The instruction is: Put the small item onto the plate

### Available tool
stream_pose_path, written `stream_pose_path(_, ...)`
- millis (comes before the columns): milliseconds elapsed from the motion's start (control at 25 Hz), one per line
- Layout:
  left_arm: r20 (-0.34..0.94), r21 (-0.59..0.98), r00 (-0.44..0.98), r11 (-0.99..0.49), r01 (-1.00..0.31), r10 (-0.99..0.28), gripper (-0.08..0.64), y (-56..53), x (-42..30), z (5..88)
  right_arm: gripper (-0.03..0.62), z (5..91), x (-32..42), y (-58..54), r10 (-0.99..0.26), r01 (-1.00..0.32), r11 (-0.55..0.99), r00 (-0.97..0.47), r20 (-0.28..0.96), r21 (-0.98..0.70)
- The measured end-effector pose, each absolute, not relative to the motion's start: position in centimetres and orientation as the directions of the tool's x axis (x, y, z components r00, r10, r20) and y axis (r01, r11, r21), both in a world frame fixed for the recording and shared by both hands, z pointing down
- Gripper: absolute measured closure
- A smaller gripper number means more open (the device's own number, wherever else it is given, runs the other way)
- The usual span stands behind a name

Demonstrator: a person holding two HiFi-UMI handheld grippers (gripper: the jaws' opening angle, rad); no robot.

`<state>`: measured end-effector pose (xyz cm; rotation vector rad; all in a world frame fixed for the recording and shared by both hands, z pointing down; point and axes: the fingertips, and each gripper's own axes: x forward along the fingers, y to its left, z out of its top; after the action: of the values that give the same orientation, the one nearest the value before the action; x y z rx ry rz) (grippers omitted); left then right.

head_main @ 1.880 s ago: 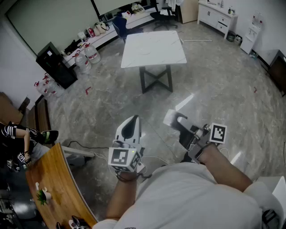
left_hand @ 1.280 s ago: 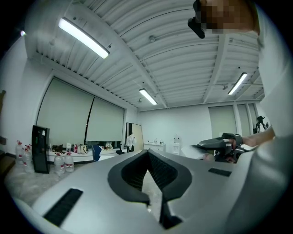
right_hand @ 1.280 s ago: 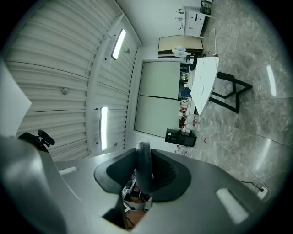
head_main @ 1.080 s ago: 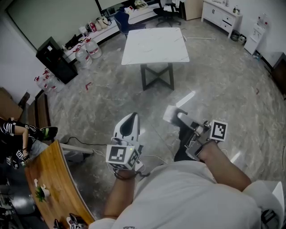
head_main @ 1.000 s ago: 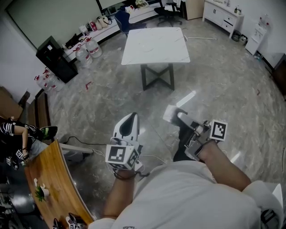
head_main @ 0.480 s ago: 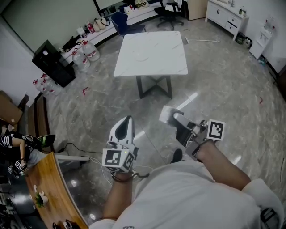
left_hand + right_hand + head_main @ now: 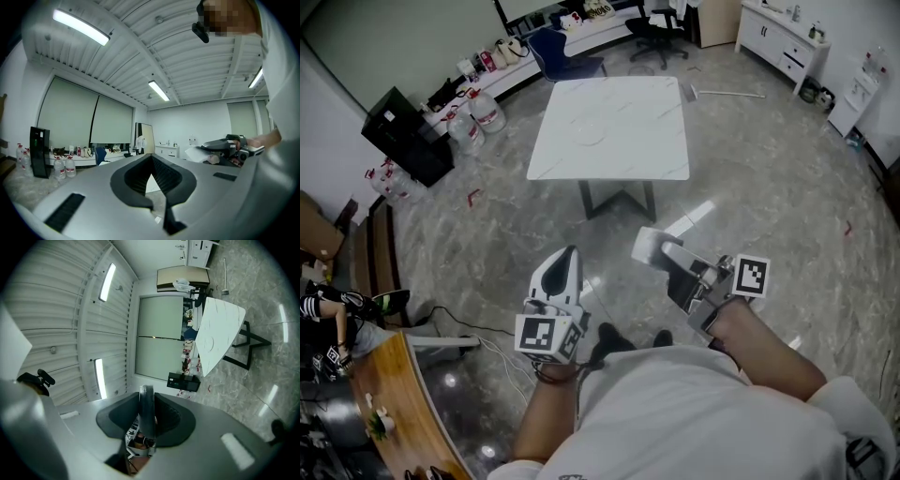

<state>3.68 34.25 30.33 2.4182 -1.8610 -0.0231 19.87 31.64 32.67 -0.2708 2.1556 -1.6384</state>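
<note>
I stand on a marble floor some way short of a white table [image 7: 647, 141] [image 7: 225, 319]. A faint clear round plate [image 7: 589, 134] [image 7: 212, 341] lies on its top. My right gripper [image 7: 661, 251] [image 7: 146, 399] is shut on a small pale flat item [image 7: 647, 244] [image 7: 146, 416], which shows edge-on between the jaws in the right gripper view. The left gripper [image 7: 565, 258] [image 7: 151, 159] is shut with nothing in it and points forward at waist height. In the left gripper view, the right gripper [image 7: 206, 150] with its pale item shows at the right.
Water jugs [image 7: 478, 112] and a black cabinet [image 7: 398, 136] line the left wall. A wooden desk [image 7: 403, 394] is at the lower left, with cables [image 7: 487, 347] on the floor beside it. A blue chair [image 7: 567, 47] and white cabinets [image 7: 778, 37] stand beyond the table.
The table has come nearer and now sits lower and more to the left in the head view. Both grippers keep their pose, and the right one still holds the pale item.
</note>
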Motion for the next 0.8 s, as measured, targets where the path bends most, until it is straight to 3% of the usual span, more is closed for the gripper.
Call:
stream_pose_path(320, 0.046, 0.099, 0.279, -0.273, -0.957, -0.959, 0.554, 25.7, 1.5, 31.4, 0.492, 33.2, 17.6, 23.6, -0.412, 0.081, 0.279, -0.89, -0.196, -0.957)
stream_pose_path(800, 0.046, 0.096, 0.377, -0.371, -0.924, -0.925, 0.554, 11.0, -7.7, 31.8, 0.492, 33.0, 7.7, 10.8, -0.495, 0.043, 0.274, -0.85, -0.18, -0.961)
